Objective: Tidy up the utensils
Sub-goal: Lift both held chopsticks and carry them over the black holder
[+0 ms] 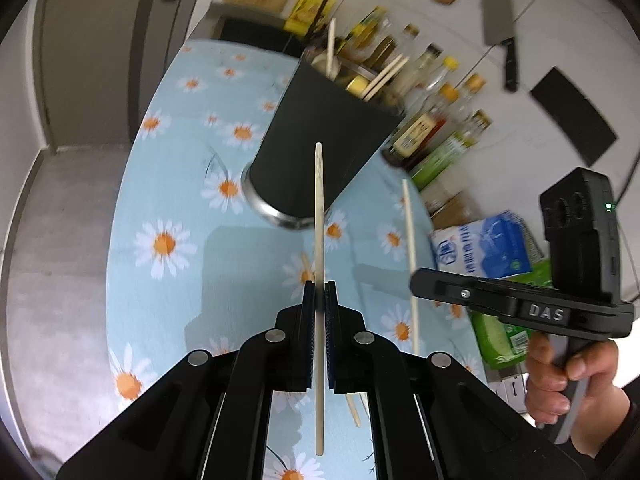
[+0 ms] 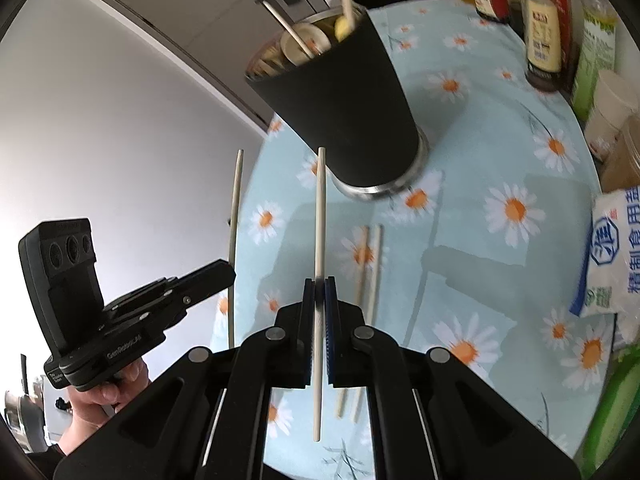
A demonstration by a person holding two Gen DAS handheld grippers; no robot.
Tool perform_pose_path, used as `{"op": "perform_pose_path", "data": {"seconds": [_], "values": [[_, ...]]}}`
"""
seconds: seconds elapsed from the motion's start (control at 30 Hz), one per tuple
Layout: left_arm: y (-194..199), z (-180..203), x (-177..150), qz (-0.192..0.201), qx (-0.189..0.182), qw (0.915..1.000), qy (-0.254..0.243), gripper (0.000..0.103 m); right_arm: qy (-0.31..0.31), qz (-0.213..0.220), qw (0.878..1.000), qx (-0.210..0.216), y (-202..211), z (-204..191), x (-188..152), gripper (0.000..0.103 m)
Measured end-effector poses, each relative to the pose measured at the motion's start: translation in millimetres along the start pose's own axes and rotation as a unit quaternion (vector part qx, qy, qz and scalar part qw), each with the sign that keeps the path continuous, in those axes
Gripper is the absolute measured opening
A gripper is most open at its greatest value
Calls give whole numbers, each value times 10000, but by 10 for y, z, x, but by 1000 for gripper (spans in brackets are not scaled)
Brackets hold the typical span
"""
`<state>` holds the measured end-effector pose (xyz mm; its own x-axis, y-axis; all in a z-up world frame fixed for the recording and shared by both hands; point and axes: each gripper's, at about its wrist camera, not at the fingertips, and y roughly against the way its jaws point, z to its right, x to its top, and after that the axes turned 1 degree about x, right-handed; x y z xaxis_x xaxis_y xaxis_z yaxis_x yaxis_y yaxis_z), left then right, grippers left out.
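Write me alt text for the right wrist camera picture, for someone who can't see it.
The right tongs are shut on a pale chopstick held upright above a daisy-print tablecloth, in front of a black utensil cup with chopsticks in it. Two more chopsticks lie on the cloth. At left, the left tongs hold another chopstick.

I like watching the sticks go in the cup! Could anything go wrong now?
Maybe. Each claw, left and right, pinches one thin chopstick near its middle, so it might swivel or slip. The black cup is tall with a narrow base and already holds sticks; a bump could tip it. Two loose chopsticks on the tablecloth could get knocked.
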<state>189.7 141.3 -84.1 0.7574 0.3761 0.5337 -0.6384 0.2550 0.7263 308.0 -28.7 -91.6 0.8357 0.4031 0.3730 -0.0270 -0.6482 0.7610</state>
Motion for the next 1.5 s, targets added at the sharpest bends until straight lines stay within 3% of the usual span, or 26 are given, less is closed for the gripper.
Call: {"op": "perform_pose_path", "data": {"seconds": [0.13, 0.3, 0.8, 0.93, 1.3, 1.5], "values": [[100, 1, 111, 372, -392, 9982, -260, 3, 25, 414, 9991, 74, 89, -126, 55, 6], [192, 10, 280, 708, -589, 9950, -397, 3, 201, 841, 9962, 70, 222, -294, 139, 6], [381, 140, 797, 1408, -643, 9852, -736, 3, 575, 1613, 9851, 159, 492, -429, 546, 6], [464, 240, 931, 1659, -732, 9787, -967, 3, 668, 1854, 9803, 124, 564, -453, 680, 6], [657, 284, 1391, 2456, -955, 9600, -945, 3, 706, 2796, 9566, 424, 924, -413, 1063, 6], [674, 308, 1574, 2923, -1026, 9457, -981, 3, 923, 3377, 9364, 255, 1082, -469, 1237, 6]]}}
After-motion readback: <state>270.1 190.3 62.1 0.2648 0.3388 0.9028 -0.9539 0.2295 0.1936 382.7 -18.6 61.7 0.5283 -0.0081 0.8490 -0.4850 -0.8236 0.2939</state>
